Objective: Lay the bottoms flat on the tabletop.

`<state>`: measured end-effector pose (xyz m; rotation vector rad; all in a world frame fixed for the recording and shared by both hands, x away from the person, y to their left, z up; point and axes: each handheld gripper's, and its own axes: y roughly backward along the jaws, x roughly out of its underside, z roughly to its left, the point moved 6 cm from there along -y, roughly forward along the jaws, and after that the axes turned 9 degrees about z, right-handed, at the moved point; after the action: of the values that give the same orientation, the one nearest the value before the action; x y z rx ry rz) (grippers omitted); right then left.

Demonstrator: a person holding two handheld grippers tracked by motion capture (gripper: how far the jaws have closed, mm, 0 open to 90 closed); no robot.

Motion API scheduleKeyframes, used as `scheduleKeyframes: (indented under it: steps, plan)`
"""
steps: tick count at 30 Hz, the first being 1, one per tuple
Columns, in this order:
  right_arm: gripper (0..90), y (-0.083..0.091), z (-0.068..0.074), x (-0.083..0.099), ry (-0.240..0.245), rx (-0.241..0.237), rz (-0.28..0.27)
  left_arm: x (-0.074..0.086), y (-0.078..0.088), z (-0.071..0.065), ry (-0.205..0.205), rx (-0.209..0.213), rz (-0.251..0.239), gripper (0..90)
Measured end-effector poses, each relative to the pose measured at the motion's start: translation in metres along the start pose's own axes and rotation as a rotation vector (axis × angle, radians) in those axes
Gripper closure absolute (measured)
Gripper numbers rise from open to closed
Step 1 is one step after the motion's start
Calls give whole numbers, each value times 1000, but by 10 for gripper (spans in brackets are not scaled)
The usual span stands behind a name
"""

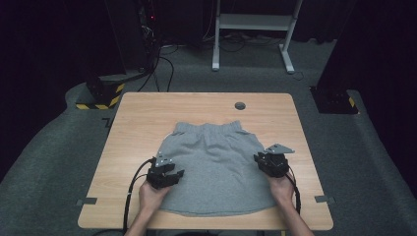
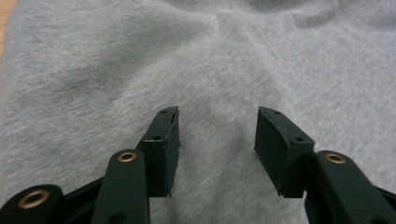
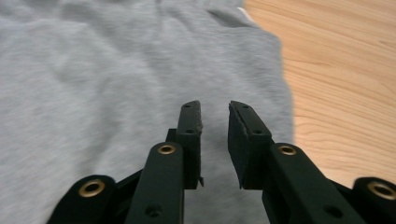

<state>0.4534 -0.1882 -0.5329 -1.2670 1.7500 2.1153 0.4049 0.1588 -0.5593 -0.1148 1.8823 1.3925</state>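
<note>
A pair of grey sweat shorts point(image 1: 216, 162) lies flat on the wooden table point(image 1: 147, 113), waistband toward the far side. My left gripper point(image 1: 176, 173) hovers over the shorts' left edge; in the left gripper view its jaws stand open point(image 2: 217, 112) above the grey cloth point(image 2: 140, 70), with nothing pinched between them. Over the shorts' right edge is my right gripper point(image 1: 259, 158). Its jaws point(image 3: 215, 105) show a narrow gap in the right gripper view, with the fabric point(image 3: 93, 84) beneath and nothing gripped. Bare wood point(image 3: 345, 70) lies to their right.
A round cable hole point(image 1: 240, 105) sits near the table's far edge. Small tape marks point(image 1: 86, 201) are at the front corners. Beyond the table stand a white desk frame point(image 1: 255, 22), cables and a yellow-black striped base point(image 1: 101, 98) on the grey carpet.
</note>
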Motion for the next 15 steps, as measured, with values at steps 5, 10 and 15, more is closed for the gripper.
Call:
scheduleKeyframes:
  steps: [5, 10, 15]
  plan:
    - [758, -10, -10, -4, -24, 11, 31, 0, -2, -1, -4, -6, -6, 482]
    - [766, -23, -7, -1, -5, 16, 71, 6, 0, 1, 30, 6, -52, 473]
    - [766, -30, -9, 1, -4, 24, 99, 8, 2, 1, 24, 9, -49, 458]
